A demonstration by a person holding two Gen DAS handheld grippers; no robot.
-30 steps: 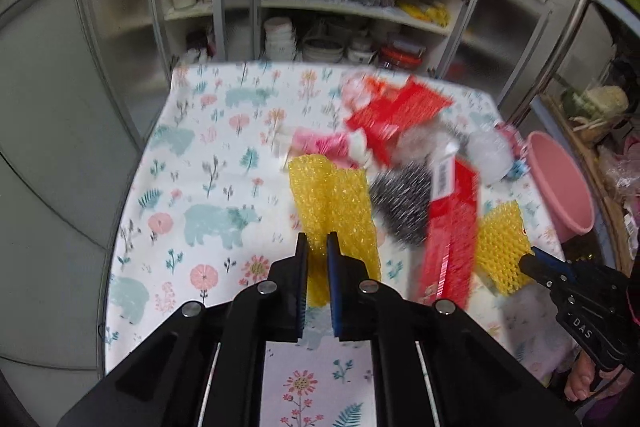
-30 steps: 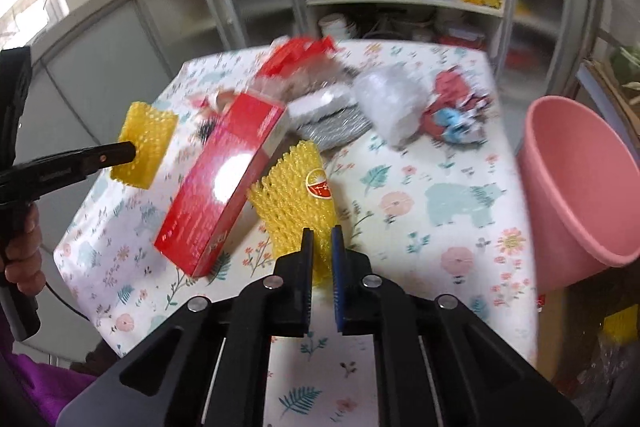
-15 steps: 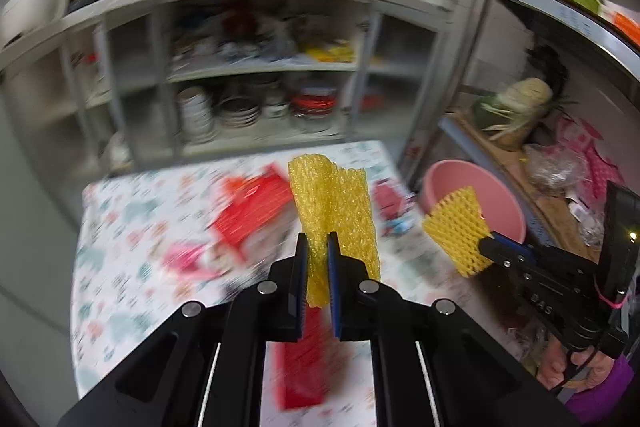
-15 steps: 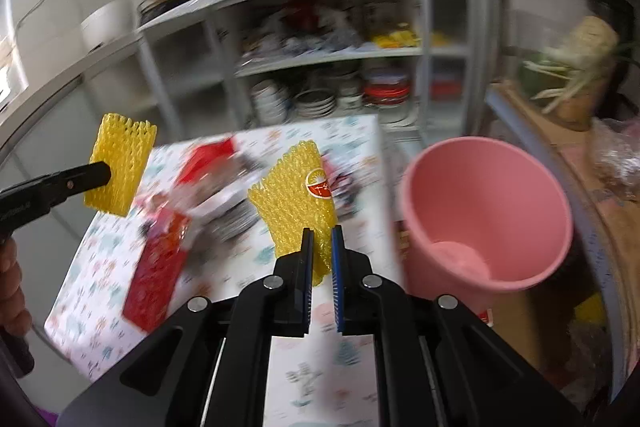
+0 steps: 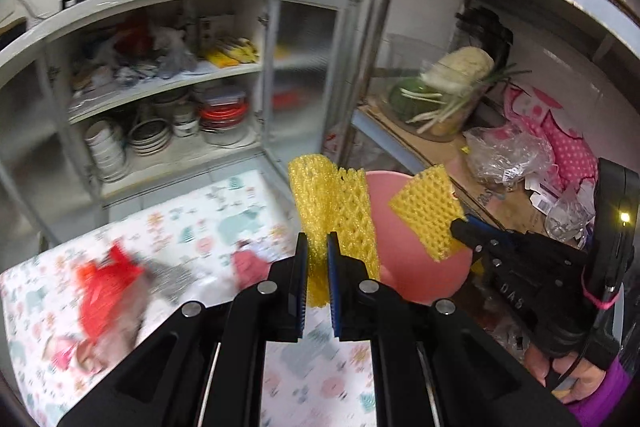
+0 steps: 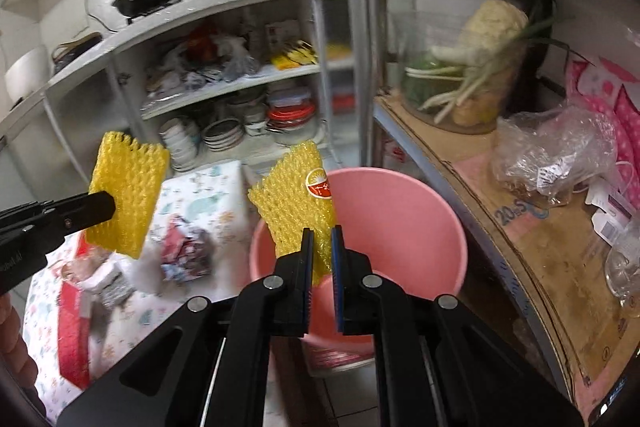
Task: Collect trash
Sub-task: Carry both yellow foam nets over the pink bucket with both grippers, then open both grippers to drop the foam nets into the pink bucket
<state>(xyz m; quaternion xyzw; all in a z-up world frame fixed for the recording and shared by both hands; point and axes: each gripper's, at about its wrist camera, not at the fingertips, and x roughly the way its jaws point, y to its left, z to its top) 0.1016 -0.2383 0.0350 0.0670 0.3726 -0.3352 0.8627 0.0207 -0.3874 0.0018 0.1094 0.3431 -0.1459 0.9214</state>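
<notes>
Two foam nets [image 5: 334, 211] [image 5: 424, 213] — both yellow, with an open lattice pattern; one carries a red-and-white sticker [image 6: 319, 185]. The bucket [image 6: 400, 211] is plain pink. The tablecloth [image 5: 208, 223] is white with teal bears and pink flowers — red wrappers [image 5: 104, 287] lie on it.

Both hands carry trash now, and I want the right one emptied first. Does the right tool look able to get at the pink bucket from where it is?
Probably yes. The right tool, shut on a yellow foam net, hangs over the open pink bucket, and nothing shows between them.
</notes>
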